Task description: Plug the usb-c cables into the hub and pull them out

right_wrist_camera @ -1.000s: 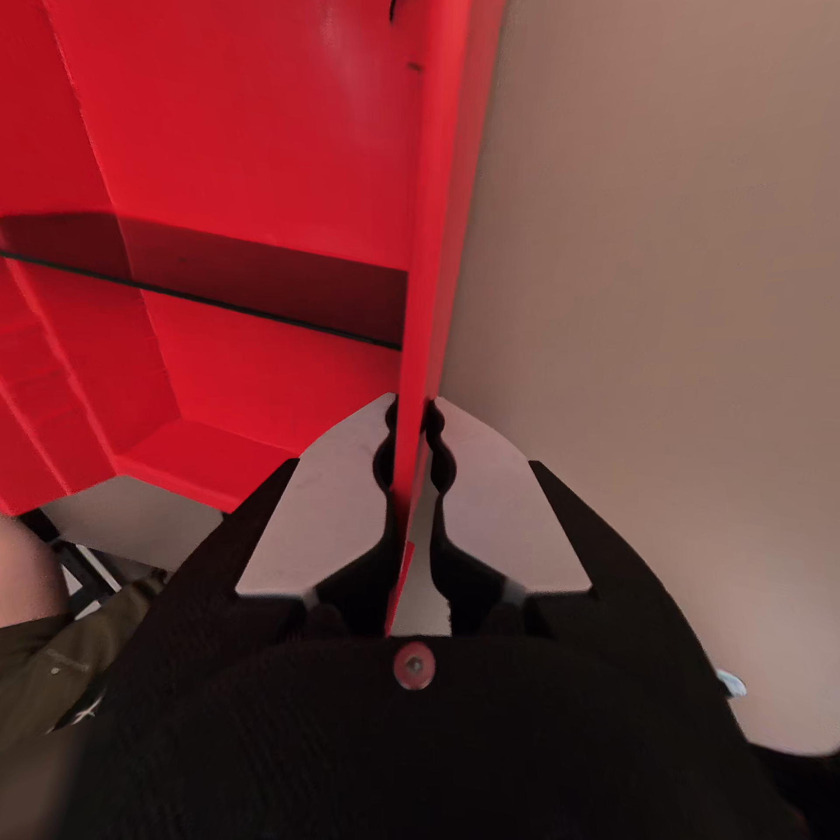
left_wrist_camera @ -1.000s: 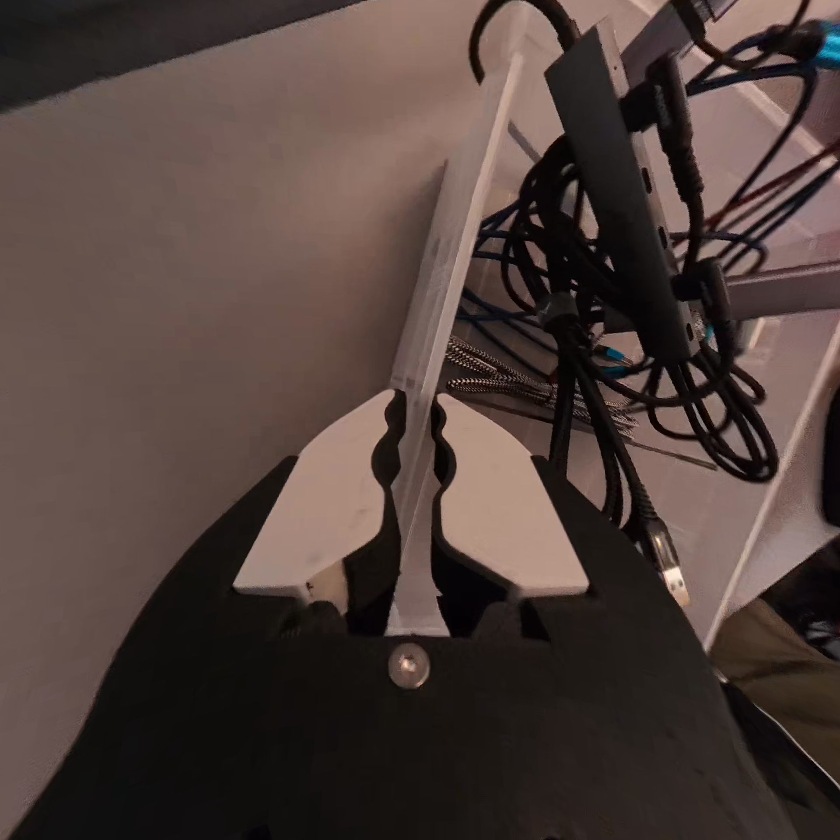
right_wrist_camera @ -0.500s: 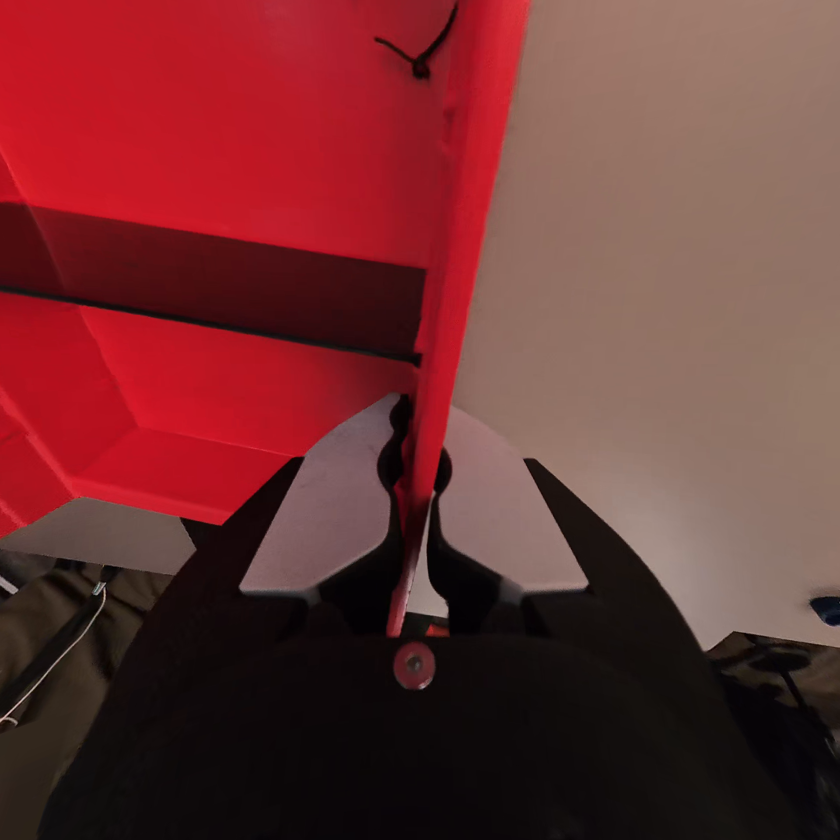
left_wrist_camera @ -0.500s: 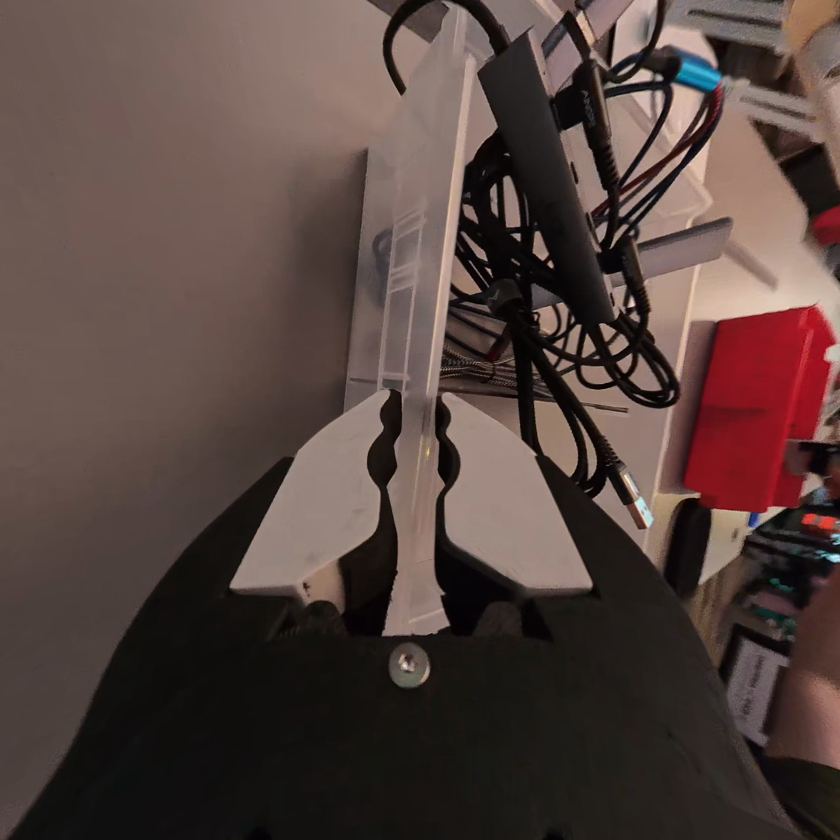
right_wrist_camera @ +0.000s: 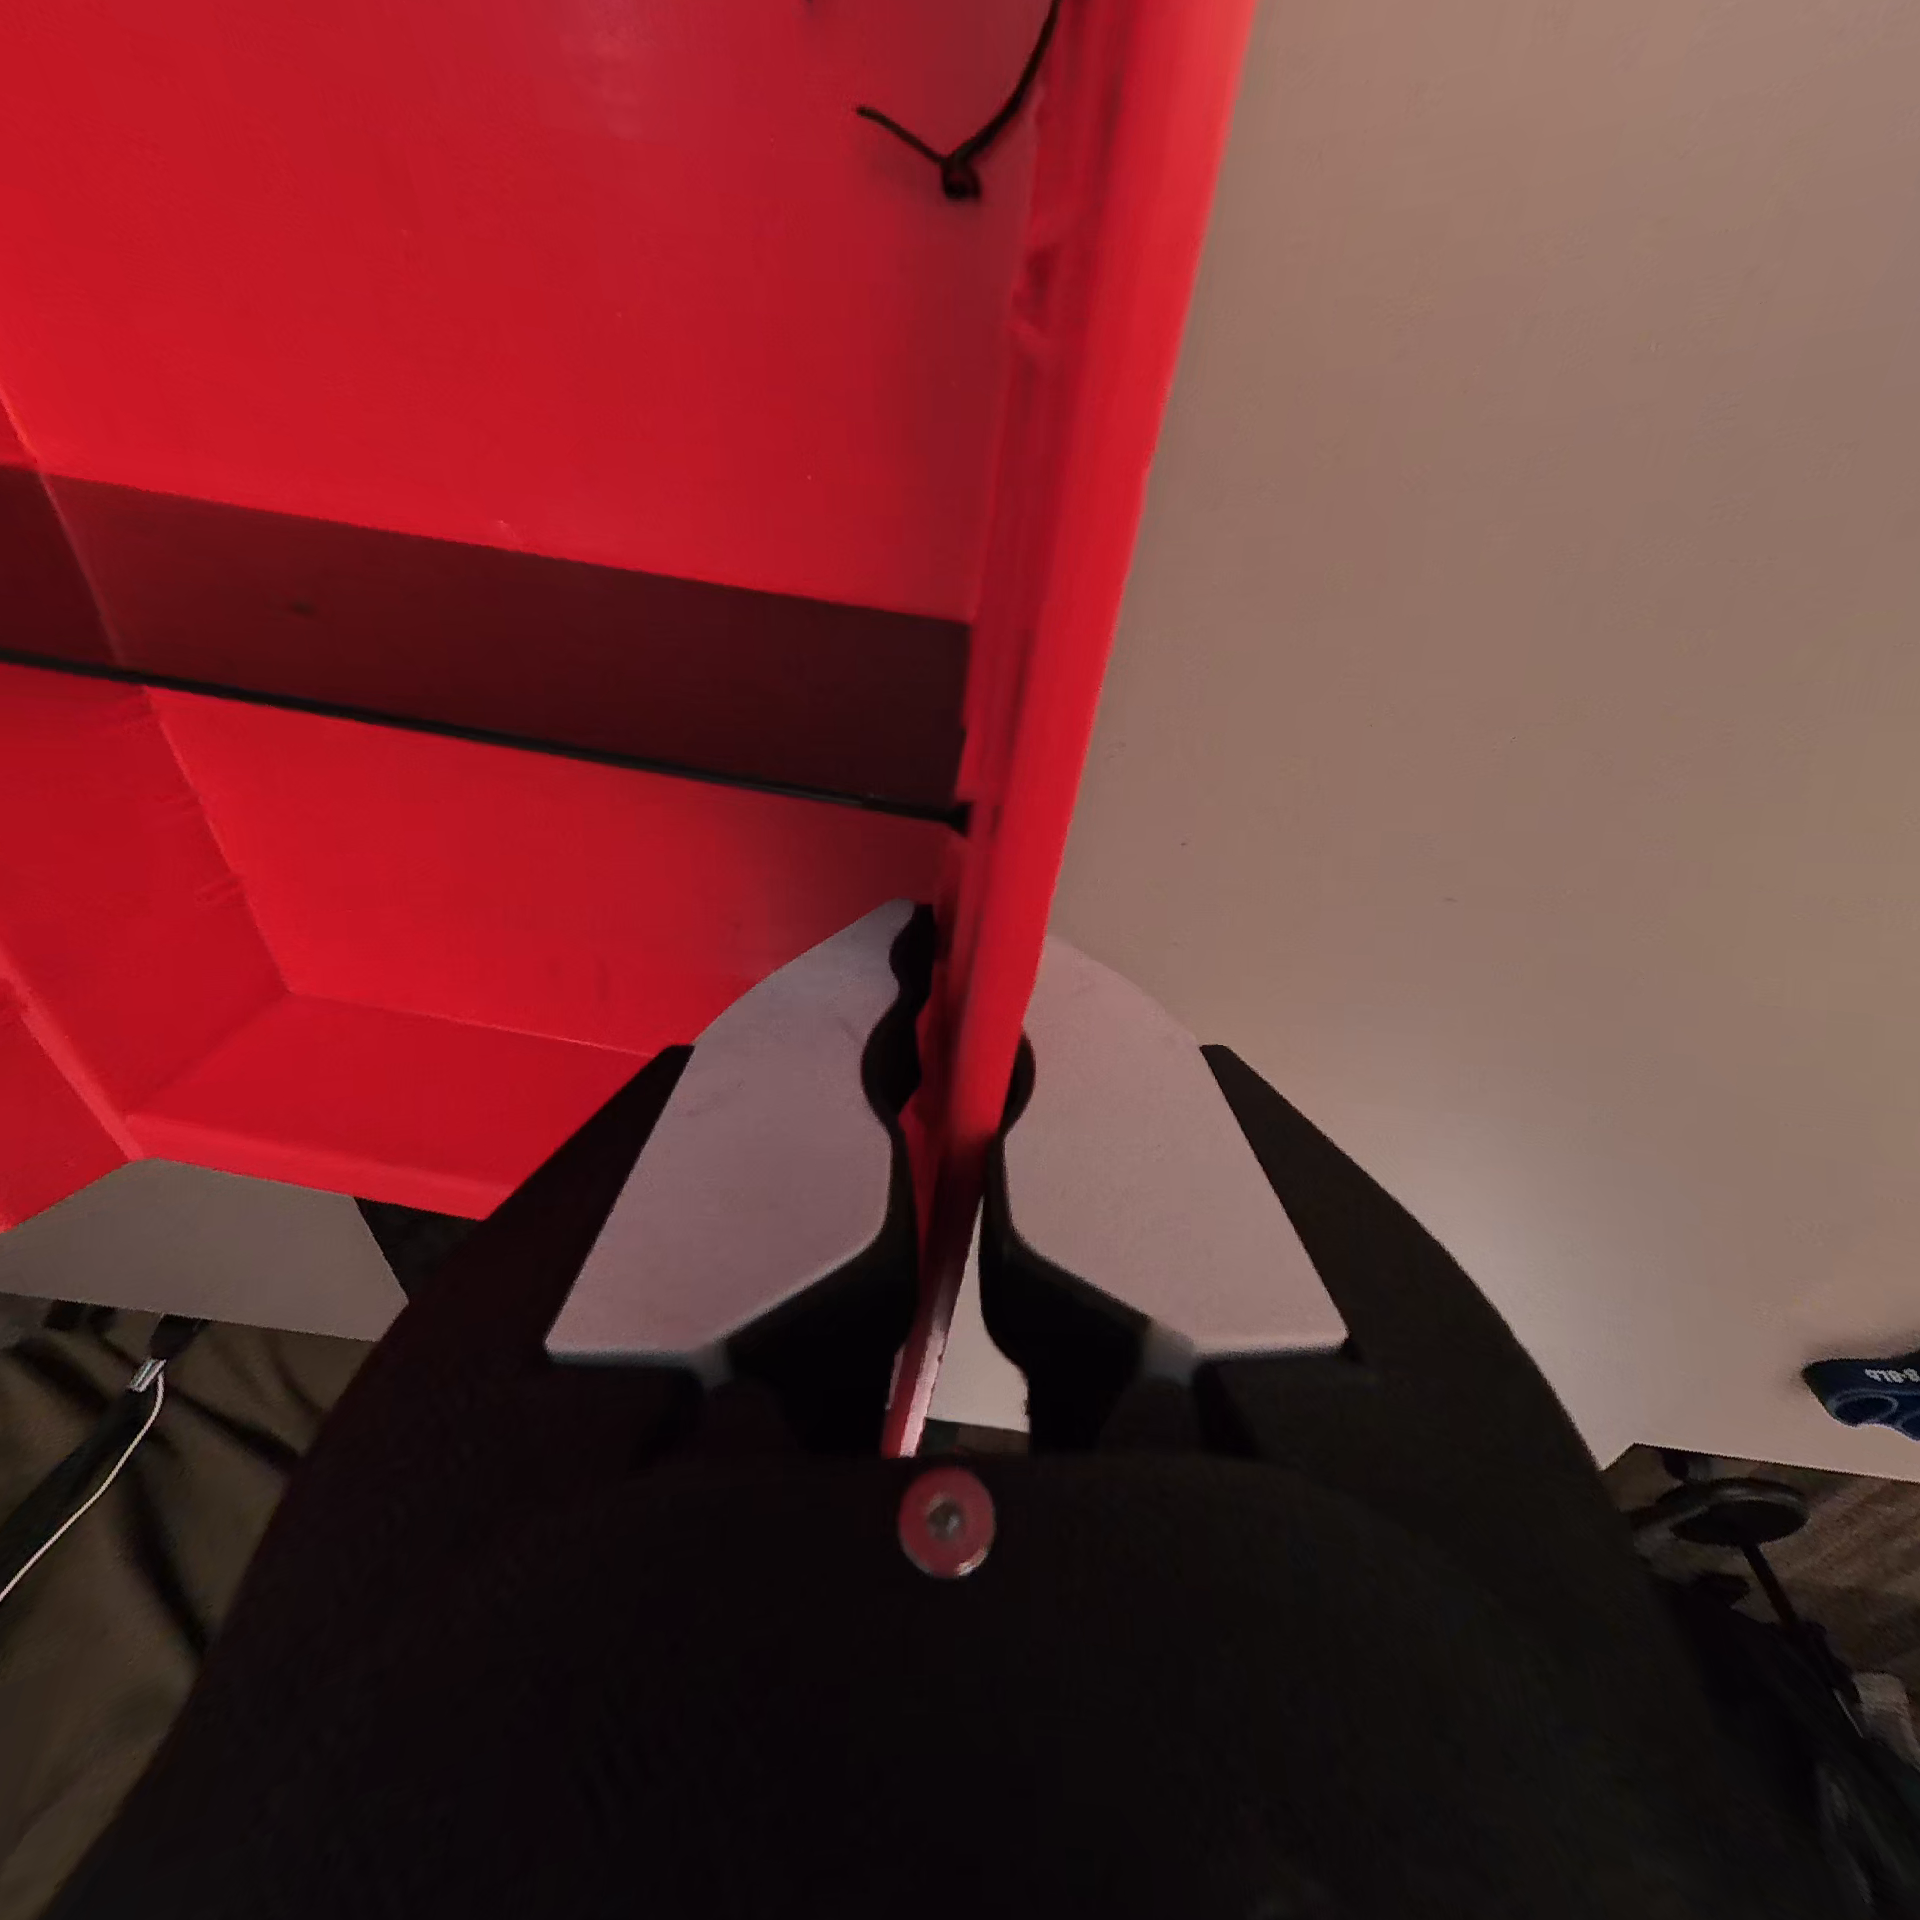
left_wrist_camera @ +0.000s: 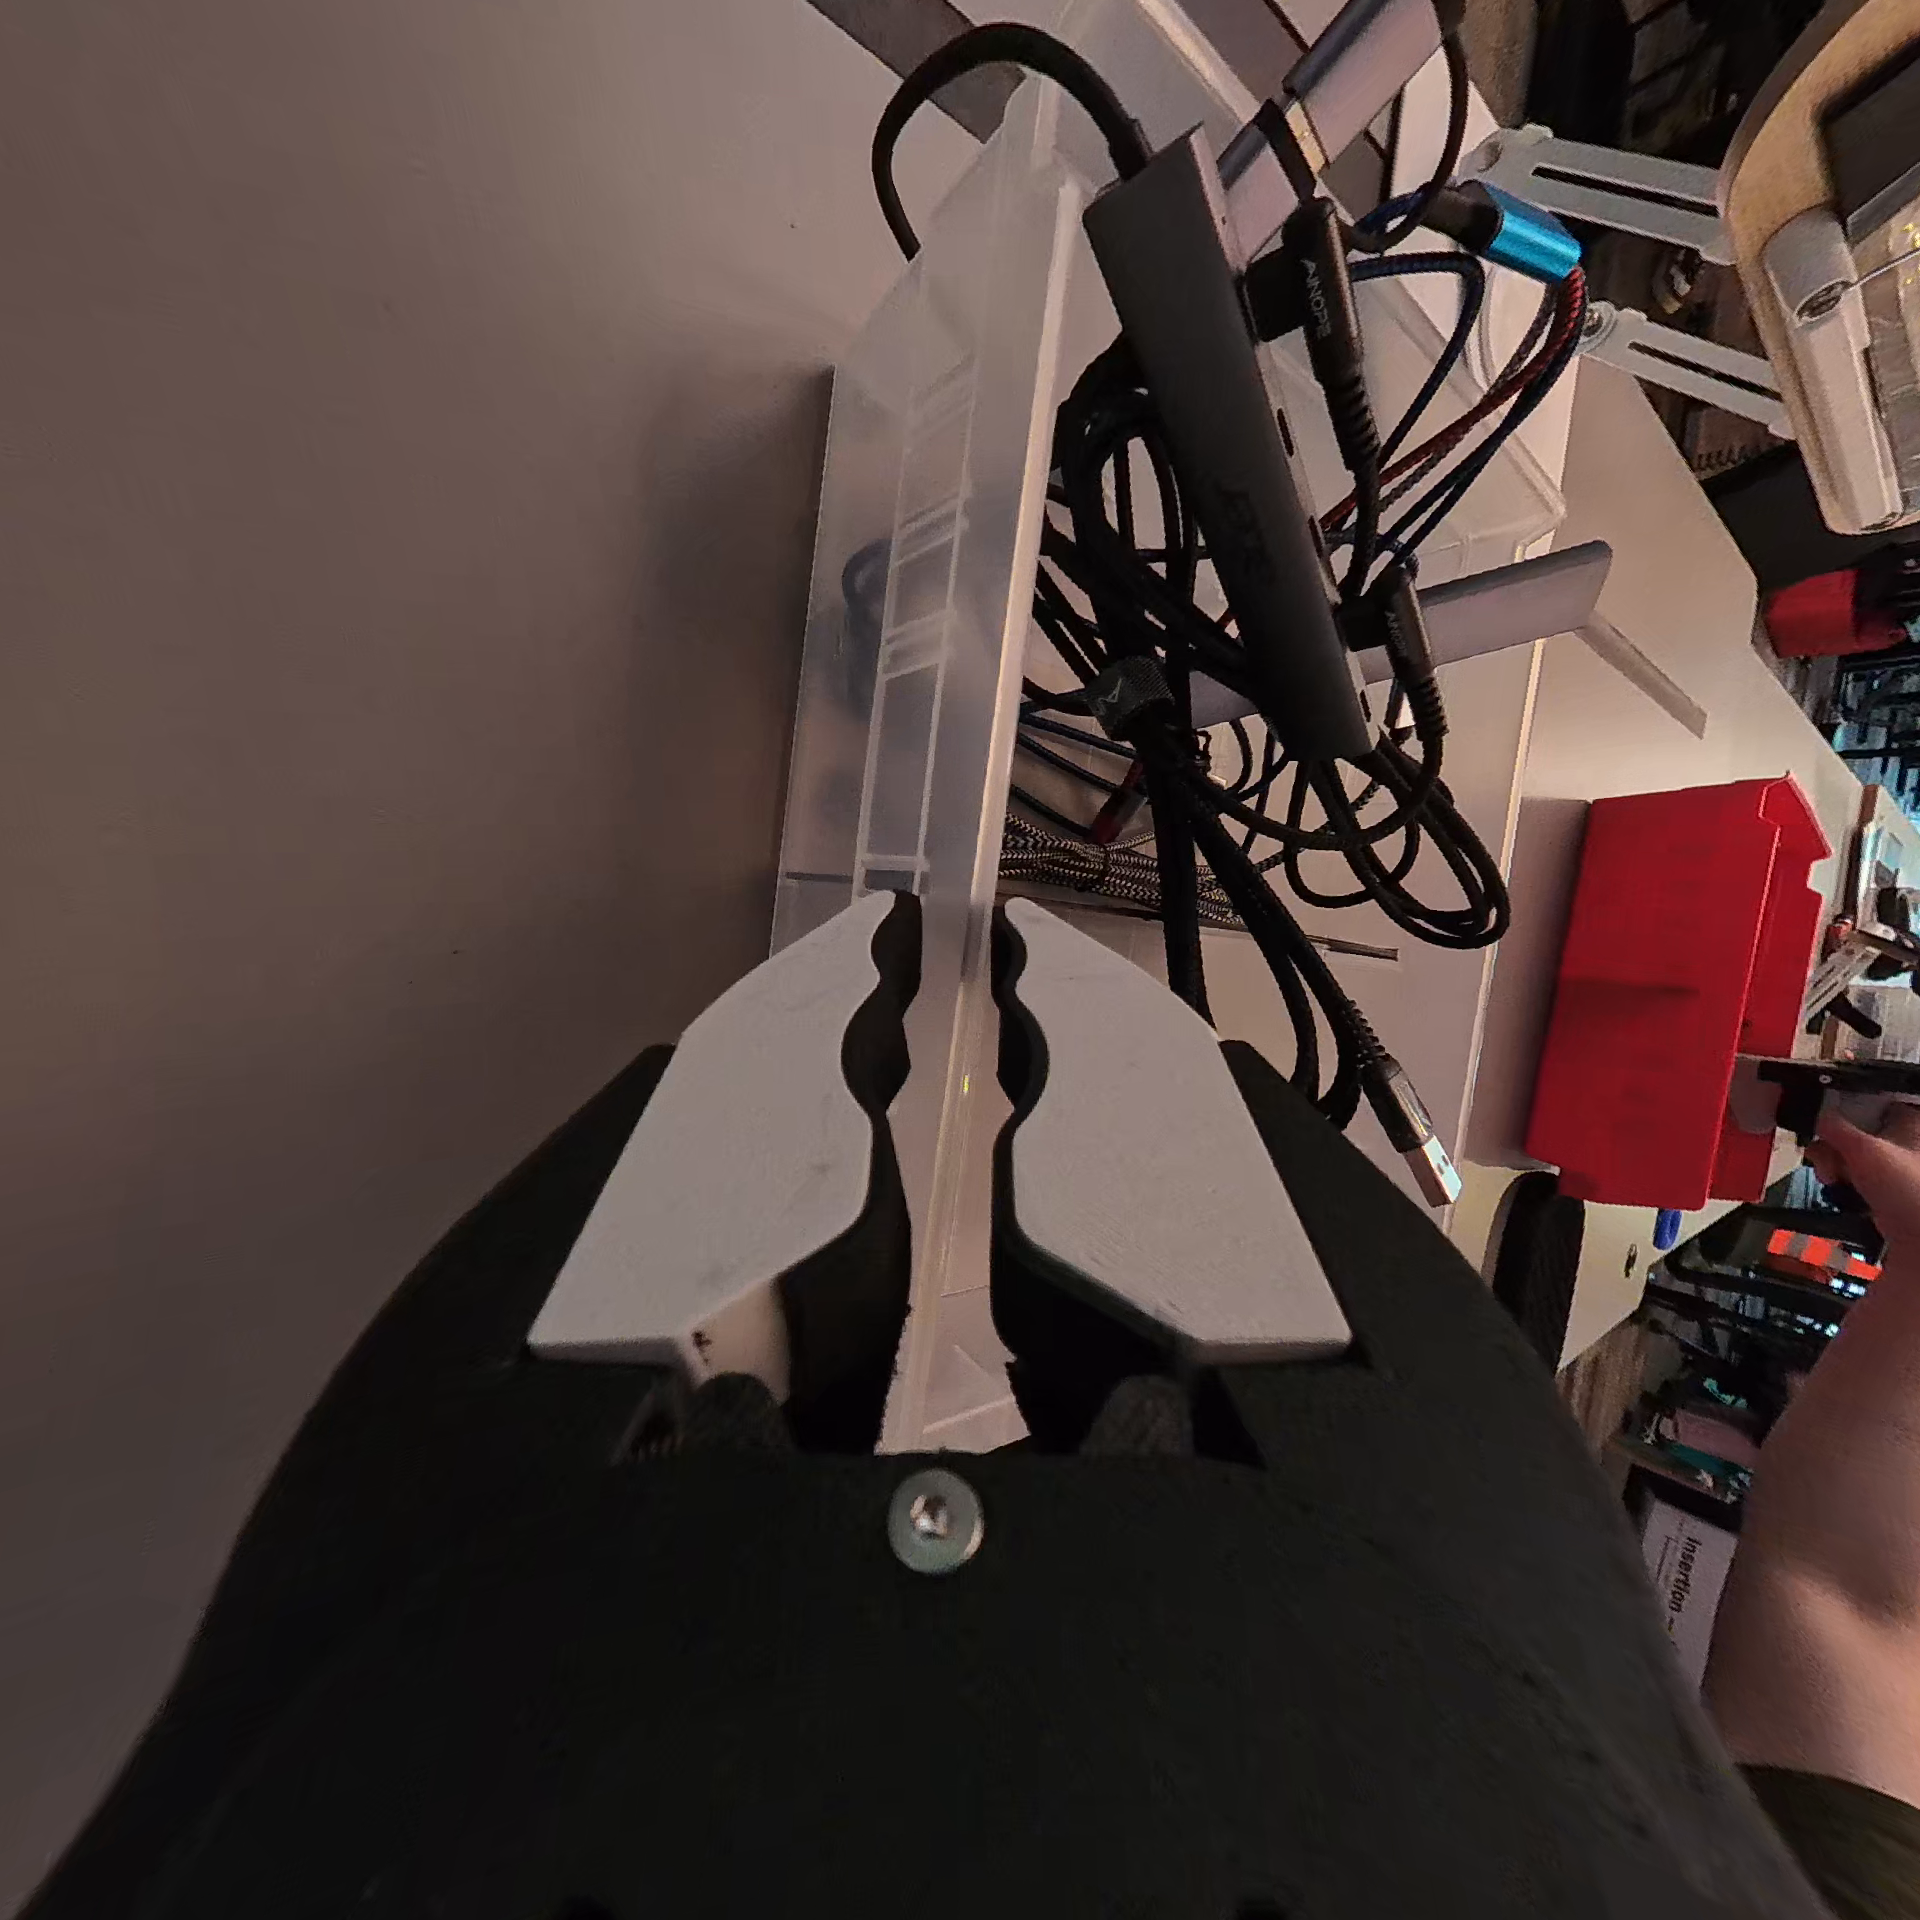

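Observation:
My left gripper [left_wrist_camera: 951, 904] is shut on the side wall of a clear plastic bin [left_wrist_camera: 956, 582]. The bin holds a dark grey hub [left_wrist_camera: 1226, 436] with two black cables [left_wrist_camera: 1340, 312] plugged into it and a tangle of black, blue and red cables [left_wrist_camera: 1247, 831]. A loose silver plug [left_wrist_camera: 1429, 1158] hangs at the bin's near edge. My right gripper [right_wrist_camera: 971, 935] is shut on the side wall of a red bin [right_wrist_camera: 1039, 623]. The red bin holds only a small black tie [right_wrist_camera: 956, 166]. It also shows in the left wrist view [left_wrist_camera: 1662, 997], with a hand beside it.
Both bins sit on a pale table [left_wrist_camera: 364, 623] that also shows in the right wrist view [right_wrist_camera: 1507, 727]. White brackets and a round device [left_wrist_camera: 1818, 260] stand at the far right. A small blue object [right_wrist_camera: 1870, 1392] lies at the table's near edge. About 80 centimetres separates my left fingertips from my right. My left gripper's tips are some 35 centimetres from the round device [left_wrist_camera: 1818, 260].
Both grippers have swung with the bins still clamped. In the left view the clear bin has turned and the red bin has come into sight at the right. More of the red bin's wall now shows.

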### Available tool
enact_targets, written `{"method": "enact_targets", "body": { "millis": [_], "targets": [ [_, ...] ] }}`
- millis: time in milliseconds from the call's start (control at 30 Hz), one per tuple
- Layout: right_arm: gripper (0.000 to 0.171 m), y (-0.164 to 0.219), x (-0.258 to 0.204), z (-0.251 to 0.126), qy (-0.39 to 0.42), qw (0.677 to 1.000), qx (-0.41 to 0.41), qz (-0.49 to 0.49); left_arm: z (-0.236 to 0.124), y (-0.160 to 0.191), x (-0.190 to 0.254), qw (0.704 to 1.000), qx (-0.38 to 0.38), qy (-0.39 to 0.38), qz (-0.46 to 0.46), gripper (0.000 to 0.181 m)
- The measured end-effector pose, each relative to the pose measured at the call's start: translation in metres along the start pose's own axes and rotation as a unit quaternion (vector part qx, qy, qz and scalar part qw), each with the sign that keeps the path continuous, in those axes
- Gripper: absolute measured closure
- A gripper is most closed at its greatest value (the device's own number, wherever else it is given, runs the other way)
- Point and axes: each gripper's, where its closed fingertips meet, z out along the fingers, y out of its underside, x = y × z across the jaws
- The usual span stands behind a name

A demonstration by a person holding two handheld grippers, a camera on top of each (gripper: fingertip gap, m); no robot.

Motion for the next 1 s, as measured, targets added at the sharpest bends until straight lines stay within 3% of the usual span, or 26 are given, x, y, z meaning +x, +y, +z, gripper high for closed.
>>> {"method": "enact_targets", "body": {
  "millis": [367,600,767,867,1000],
  "targets": [
    [0.156,-0.002,0.003,-0.001,0.018,0.999,0.029,-0.029,-0.003,-0.001,0.001,1.0,0.006,0.006,-0.001,0.171],
    [0.133,-0.025,-0.003,-0.055,0.086,0.979,0.167,-0.076,-0.049,-0.03,0.029,0.99,0.129,0.021,0.053,0.168],
    [0.134,-0.052,-0.032,-0.142,0.195,0.904,0.354,-0.142,-0.07,-0.045,0.074,0.971,0.202,0.042,0.12,0.151],
    [0.135,-0.058,-0.082,-0.189,0.19,0.837,0.476,-0.19,-0.043,-0.043,0.084,0.981,0.167,0.037,0.097,0.141],
    [0.135,-0.052,-0.155,-0.223,0.118,0.77,0.581,-0.236,0.008,-0.044,0.084,0.991,0.109,0.018,0.069,0.133]
  ]
}}
